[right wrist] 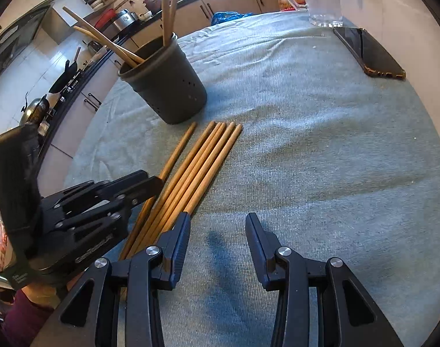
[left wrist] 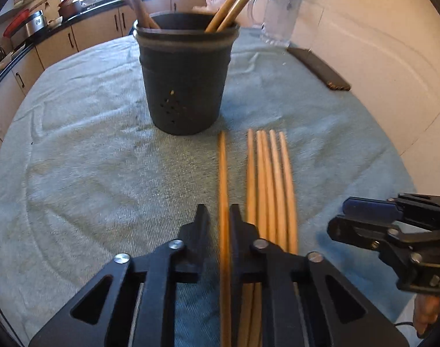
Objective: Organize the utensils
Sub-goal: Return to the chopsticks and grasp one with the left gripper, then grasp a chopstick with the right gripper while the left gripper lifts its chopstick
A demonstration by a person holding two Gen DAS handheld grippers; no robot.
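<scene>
A: What lies on the worktop (right wrist: 321, 150)?

B: Ribbed grey-green cloth, with five round wooden chopsticks (right wrist: 202, 162) lying just short of the black perforated holder (left wrist: 185, 78) at twelve o'clock.

A: The left tool (left wrist: 220, 217)?

B: Closed on a lone chopstick (left wrist: 223, 173) (the pads pinch it).

A: The right tool (right wrist: 217, 228)?

B: Jaws apart, empty; the chopsticks touch its nine o'clock finger, with bare cloth toward three.

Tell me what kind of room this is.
Most likely a home kitchen: tan wooden cabinets with dark handles under a black countertop, a steel pot beside the window, and dark pans along the counter.
</scene>
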